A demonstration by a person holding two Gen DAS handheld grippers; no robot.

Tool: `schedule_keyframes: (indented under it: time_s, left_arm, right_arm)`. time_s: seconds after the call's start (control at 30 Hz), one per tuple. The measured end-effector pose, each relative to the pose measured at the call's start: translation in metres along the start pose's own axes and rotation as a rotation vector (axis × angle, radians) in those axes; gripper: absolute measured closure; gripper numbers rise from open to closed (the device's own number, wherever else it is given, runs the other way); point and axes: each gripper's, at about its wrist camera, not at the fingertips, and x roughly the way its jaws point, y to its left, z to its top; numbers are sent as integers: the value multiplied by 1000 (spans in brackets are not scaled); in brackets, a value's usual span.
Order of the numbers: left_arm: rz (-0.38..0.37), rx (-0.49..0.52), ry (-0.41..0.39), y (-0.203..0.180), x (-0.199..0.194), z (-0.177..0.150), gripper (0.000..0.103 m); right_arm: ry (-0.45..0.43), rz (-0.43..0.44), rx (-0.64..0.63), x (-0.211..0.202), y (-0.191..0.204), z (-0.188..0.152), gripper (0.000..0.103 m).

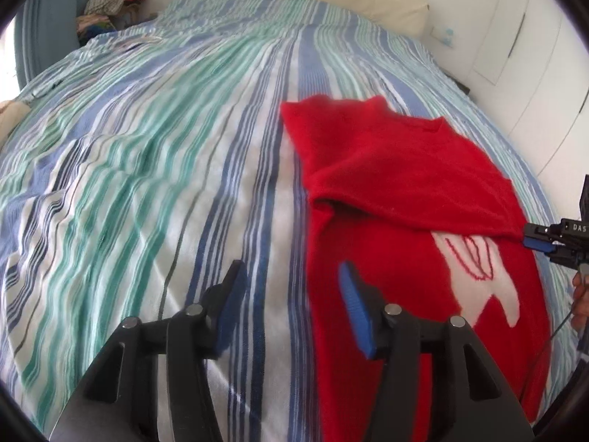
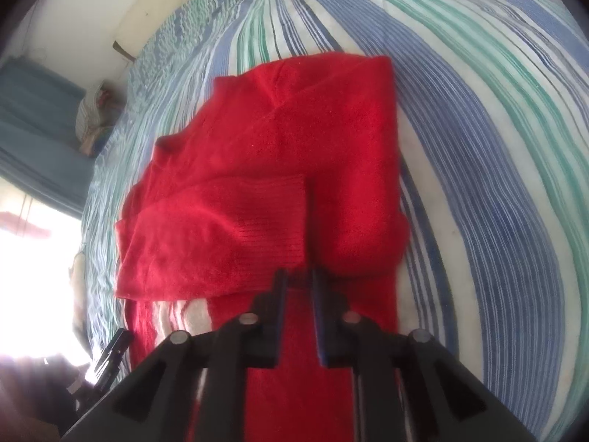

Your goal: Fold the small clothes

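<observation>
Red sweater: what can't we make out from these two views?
- White design on the red sweater: top hidden under the folded-over flap in the left wrist view; barely showing in the right wrist view.
- Right hand-held gripper: whether its pads pinch the sweater edge is unclear, tips blurred; cut off by the frame edge in the left wrist view.
- Clothes pile beyond the bed: too small.

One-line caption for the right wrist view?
Right gripper at the folded-over sleeve cuff of a red sweater on a striped bedspread.
</observation>
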Motion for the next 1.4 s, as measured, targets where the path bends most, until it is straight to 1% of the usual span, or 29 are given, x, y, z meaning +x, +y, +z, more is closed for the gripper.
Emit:
schedule_keyframes:
  time_s: [0.03, 0.07, 0.1, 0.13, 0.17, 0.2, 0.23, 0.3, 0.37, 0.4, 0.43, 0.53, 0.57, 0.6, 0.67, 0.73, 0.77, 0.8, 0.87, 0.93, 1.0, 1.07, 1.1, 1.13, 1.17, 1.23, 1.27, 1.3, 1.4]
  left_arm:
    - [-6, 12, -9, -4, 0, 4, 37]
    - [-1, 41, -9, -9, 3, 9, 32]
    - [15, 78, 7, -16, 10, 12, 30]
    - [36, 115, 32, -23, 21, 15, 30]
    - [65, 138, 49, -26, 32, 17, 33]
    - [97, 137, 52, -27, 40, 19, 45]
    - [111, 109, 50, -23, 47, 21, 54]
    - [72, 5, 35, -10, 52, 26, 88]
    - [38, -53, 26, -2, 54, 25, 96]
    - [37, -50, 22, -4, 54, 24, 99]
    - [43, -37, 20, -6, 54, 22, 99]
    - [55, -13, 18, -10, 54, 16, 100]
    - [52, -18, 18, -9, 55, 15, 100]
    - [50, -23, 18, -8, 55, 14, 100]
    - [48, -27, 17, -8, 57, 11, 100]
    - [47, -26, 13, -8, 57, 10, 100]
    - [44, -28, 11, -7, 57, 8, 99]
    - [41, -30, 10, -7, 56, 8, 99]
    - [35, -32, 8, -6, 57, 8, 99]
    - [32, -35, 6, -5, 56, 7, 99]
    - [33, -36, 6, -6, 56, 6, 99]
    - [32, -36, 7, -5, 56, 7, 99]
    - [29, -38, 7, -5, 55, 6, 99]
    - [26, -42, 6, -5, 55, 6, 99]
    - [24, -47, 6, -3, 55, 7, 99]
    - [23, -51, 2, -3, 55, 6, 98]
    - [26, -51, 0, -3, 55, 5, 98]
    - [30, -51, -2, -3, 55, 5, 97]
    - [34, -56, 5, -2, 54, 6, 96]
  right_arm:
    - [-23, -3, -29, -8, 3, -3, 67]
    - [-47, -5, -63, -17, 6, -5, 56]
    - [-69, -7, -97, -27, 8, -9, 53]
    - [-84, -10, -128, -35, 11, -13, 53]
    - [-92, -7, -154, -42, 13, -18, 53]
    - [-95, 1, -179, -47, 15, -22, 53]
    - [-97, 6, -206, -52, 17, -27, 53]
    - [-96, 20, -270, -57, 26, -34, 53]
    - [-72, 54, -301, -55, 32, -33, 53]
    - [-52, 78, -278, -51, 32, -28, 54]
    - [-29, 100, -225, -45, 28, -21, 54]
    - [30, 190, 58, -22, -1, 2, 57]
    - [51, 203, 124, -14, -8, 8, 58]
    - [62, 209, 170, -7, -12, 11, 58]
    - [70, 186, 205, 1, -14, 15, 58]
    - [64, 155, 219, 6, -14, 16, 65]
    - [73, 135, 219, 7, -14, 16, 74]
    - [84, 102, 199, 7, -12, 16, 77]
    - [40, 34, 88, -5, 1, 21, 76]
    - [-14, -11, -16, -10, 13, 31, 73]
    - [-8, -34, -35, -2, 14, 43, 72]
    - [25, -59, -30, 12, 9, 53, 72]
    - [53, -33, -29, 22, 7, 56, 70]
    - [93, 13, -33, 32, 6, 58, 73]
    - [99, 0, -53, 34, 8, 59, 97]
    - [12, -62, -136, 20, 17, 63, 97]
    - [-24, -112, -159, 14, 17, 64, 97]
    - [-39, -156, -165, 12, 15, 64, 97]
    - [7, -207, -182, 23, 7, 61, 96]
